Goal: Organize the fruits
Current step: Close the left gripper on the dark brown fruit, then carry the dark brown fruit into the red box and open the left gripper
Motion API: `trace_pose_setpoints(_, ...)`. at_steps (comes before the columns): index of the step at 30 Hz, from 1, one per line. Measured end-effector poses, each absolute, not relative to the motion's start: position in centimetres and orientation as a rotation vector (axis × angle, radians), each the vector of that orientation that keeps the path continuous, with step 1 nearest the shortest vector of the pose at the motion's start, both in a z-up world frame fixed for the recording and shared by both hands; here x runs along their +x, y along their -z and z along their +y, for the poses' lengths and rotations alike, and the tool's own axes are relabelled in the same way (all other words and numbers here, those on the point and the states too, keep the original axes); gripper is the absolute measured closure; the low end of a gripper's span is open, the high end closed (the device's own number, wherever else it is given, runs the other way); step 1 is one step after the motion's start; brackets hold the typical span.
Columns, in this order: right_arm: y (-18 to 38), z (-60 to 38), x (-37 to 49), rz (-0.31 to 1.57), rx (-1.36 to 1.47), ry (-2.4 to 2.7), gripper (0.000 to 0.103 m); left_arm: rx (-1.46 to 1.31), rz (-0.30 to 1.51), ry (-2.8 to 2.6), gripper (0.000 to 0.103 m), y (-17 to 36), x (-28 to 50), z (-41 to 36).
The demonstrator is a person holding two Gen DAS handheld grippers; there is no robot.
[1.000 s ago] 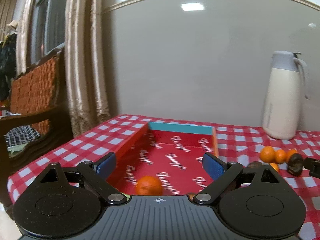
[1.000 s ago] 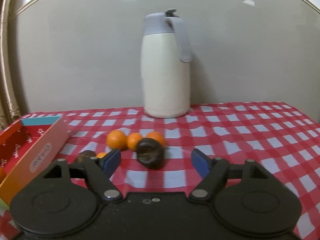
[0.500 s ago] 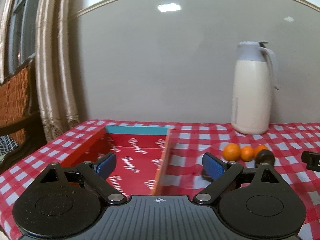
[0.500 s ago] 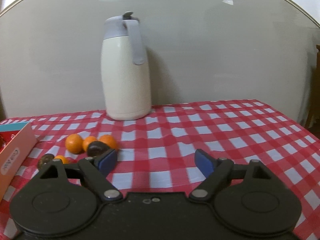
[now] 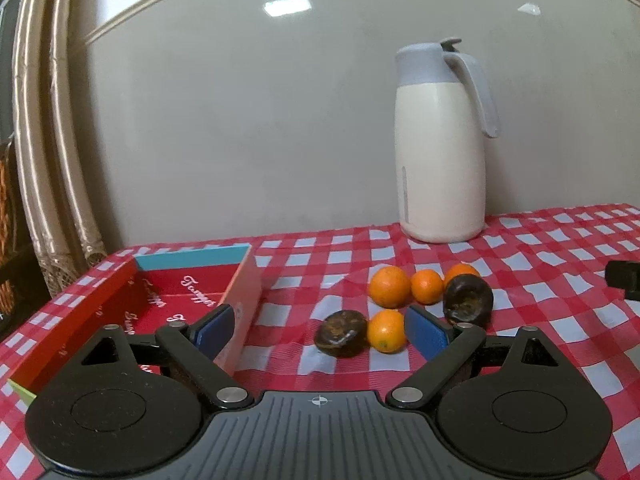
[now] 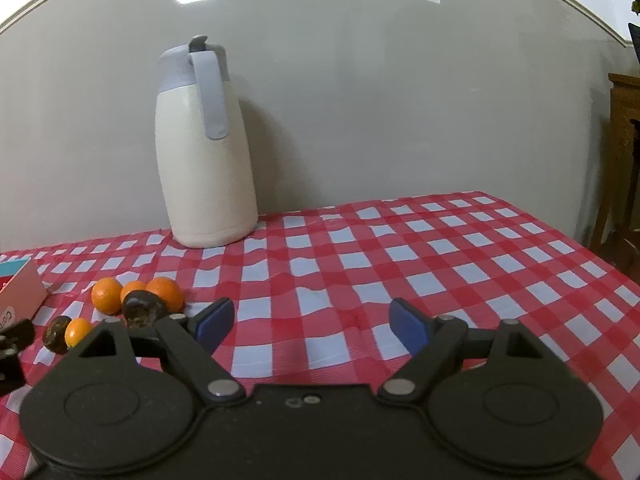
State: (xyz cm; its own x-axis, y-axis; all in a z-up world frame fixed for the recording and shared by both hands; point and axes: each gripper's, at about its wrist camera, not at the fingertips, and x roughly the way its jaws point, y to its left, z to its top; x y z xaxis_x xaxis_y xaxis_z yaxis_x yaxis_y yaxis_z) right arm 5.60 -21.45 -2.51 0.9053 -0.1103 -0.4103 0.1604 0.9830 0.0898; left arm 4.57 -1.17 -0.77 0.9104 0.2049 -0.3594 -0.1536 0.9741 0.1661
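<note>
Several small oranges [image 5: 389,286] and two dark wrinkled fruits [image 5: 341,333] lie together on the red checked tablecloth [image 5: 540,280]. A shallow red box [image 5: 188,280] stands to their left. My left gripper [image 5: 320,332] is open and empty, low over the cloth just before the fruits, with one dark fruit and an orange [image 5: 386,330] between its blue pads. My right gripper [image 6: 310,320] is open and empty over bare cloth, with the fruits [image 6: 106,294] off to its left.
A tall cream jug [image 5: 440,140] with a grey lid and handle stands at the back by the wall; it also shows in the right wrist view [image 6: 204,148]. Curtains [image 5: 48,160] hang at far left. Wooden furniture [image 6: 624,160] stands beyond the table's right edge.
My left gripper has swung right from over the red box to face the fruit cluster. My right gripper has swung right, away from the fruits. Both stay open.
</note>
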Motion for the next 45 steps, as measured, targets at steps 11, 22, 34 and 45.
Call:
trace_pose_setpoints(11, 2.5, -23.0, 5.4, 0.418, 0.139, 0.145, 0.018, 0.087, 0.446, -0.165, 0.029, 1.5, 7.6, -1.7)
trace_pose_setpoints(22, 2.5, -23.5, 5.4, 0.414, 0.165, 0.134, 0.018, 0.104, 0.429, -0.072, 0.037, 1.1, 8.8, -4.4)
trace_pose_setpoints(34, 2.5, -24.6, 5.2, 0.41, 0.17, 0.18, 0.018, 0.111, 0.487, 0.028, 0.037, 1.8, 11.8, -8.8)
trace_pose_setpoints(45, 2.4, -25.3, 4.8, 0.401, 0.186, 0.192, 0.018, 0.075, 0.57, 0.036, 0.055, 3.4, 13.6, -9.7)
